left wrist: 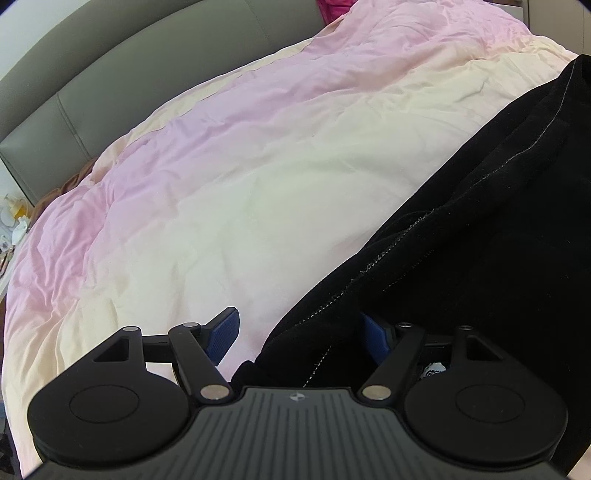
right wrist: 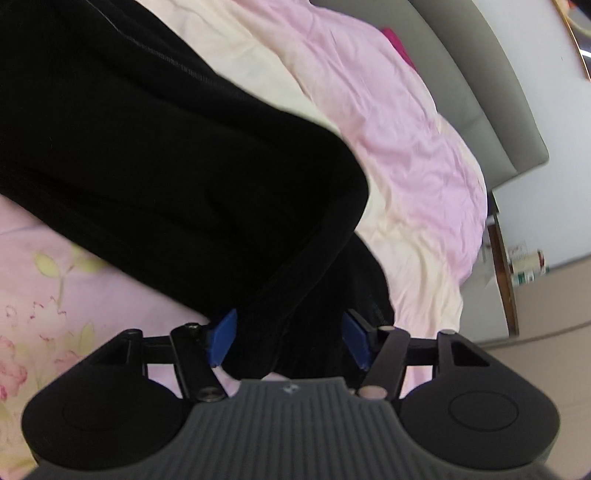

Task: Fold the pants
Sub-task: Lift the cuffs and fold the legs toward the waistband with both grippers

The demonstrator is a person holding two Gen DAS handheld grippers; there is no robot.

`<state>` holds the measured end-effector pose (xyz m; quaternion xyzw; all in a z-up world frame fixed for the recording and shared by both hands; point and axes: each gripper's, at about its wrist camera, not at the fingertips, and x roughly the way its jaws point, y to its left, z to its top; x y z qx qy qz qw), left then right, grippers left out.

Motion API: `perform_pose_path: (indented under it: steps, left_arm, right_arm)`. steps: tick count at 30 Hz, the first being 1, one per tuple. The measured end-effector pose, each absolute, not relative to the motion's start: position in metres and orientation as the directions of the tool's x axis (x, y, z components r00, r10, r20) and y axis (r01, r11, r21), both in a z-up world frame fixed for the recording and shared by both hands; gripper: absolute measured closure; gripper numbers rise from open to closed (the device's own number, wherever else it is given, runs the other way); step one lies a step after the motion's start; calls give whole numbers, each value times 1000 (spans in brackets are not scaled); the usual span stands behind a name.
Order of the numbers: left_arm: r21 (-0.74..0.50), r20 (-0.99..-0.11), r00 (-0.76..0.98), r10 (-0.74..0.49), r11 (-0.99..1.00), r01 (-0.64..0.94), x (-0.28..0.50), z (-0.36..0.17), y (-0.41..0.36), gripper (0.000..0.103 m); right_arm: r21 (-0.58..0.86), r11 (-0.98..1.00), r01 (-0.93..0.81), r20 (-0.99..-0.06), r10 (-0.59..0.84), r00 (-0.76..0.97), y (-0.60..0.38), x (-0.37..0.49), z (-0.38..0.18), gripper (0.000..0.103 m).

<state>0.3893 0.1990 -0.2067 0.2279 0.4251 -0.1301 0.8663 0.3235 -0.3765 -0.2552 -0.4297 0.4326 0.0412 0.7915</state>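
Black pants [left wrist: 480,229] lie on a bed with a pink and cream quilt [left wrist: 221,177]. In the left wrist view my left gripper [left wrist: 299,332] is open, its blue pads wide apart, with the pants' stitched edge lying between them over the right pad. In the right wrist view the pants [right wrist: 166,155] fill the left and middle. My right gripper [right wrist: 290,338] is open with a thick fold of the black cloth lying between its blue pads; the pads do not press it.
A grey padded headboard [left wrist: 110,74] runs behind the bed and shows in the right wrist view [right wrist: 491,92]. A magenta cloth [left wrist: 332,7] lies at the far end. A bedside table with clutter [left wrist: 11,221] stands left. A wooden frame and small items [right wrist: 517,266] stand by the wall.
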Motion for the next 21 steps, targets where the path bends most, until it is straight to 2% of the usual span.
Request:
perform_pose_path:
  steps: [2, 7, 9, 11, 15, 17, 18, 19, 21]
  left_arm:
    - [298, -793, 610, -14, 864, 407, 387, -206, 198, 18]
    - [319, -794, 608, 8, 857, 405, 382, -204, 201, 18]
    - [320, -794, 608, 6, 855, 408, 382, -202, 204, 17]
    - [318, -793, 610, 1, 854, 412, 382, -201, 207, 16]
    - [320, -794, 608, 4, 853, 412, 387, -204, 207, 13]
    - [318, -796, 605, 10, 858, 404, 389, -205, 205, 13]
    - [320, -797, 603, 15, 858, 402, 389, -206, 203, 13]
    - [327, -799, 601, 21, 854, 405, 388, -206, 202, 13]
    - [355, -798, 602, 33, 833, 425, 384, -205, 198, 13]
  right_arm:
    - [-630, 652, -423, -731, -312, 607, -373, 352, -279, 51]
    - [-642, 622, -449, -734, -330, 594, -368, 378, -296, 85]
    - [-624, 641, -447, -745, -316, 587, -375, 374, -285, 89]
    - [-578, 664, -473, -772, -258, 581, -387, 372, -260, 90]
    - [-645, 657, -390, -702, -308, 642, -419, 394, -205, 91]
    - [-722, 612, -323, -622, -370, 690, -432, 419, -189, 87]
    - [-760, 590, -272, -571, -409, 712, -437, 436, -186, 74]
    - [-789, 571, -227, -531, -447, 720, -439, 451, -186, 66]
    - [-836, 520, -176, -475, -525, 706, -441, 476, -192, 67]
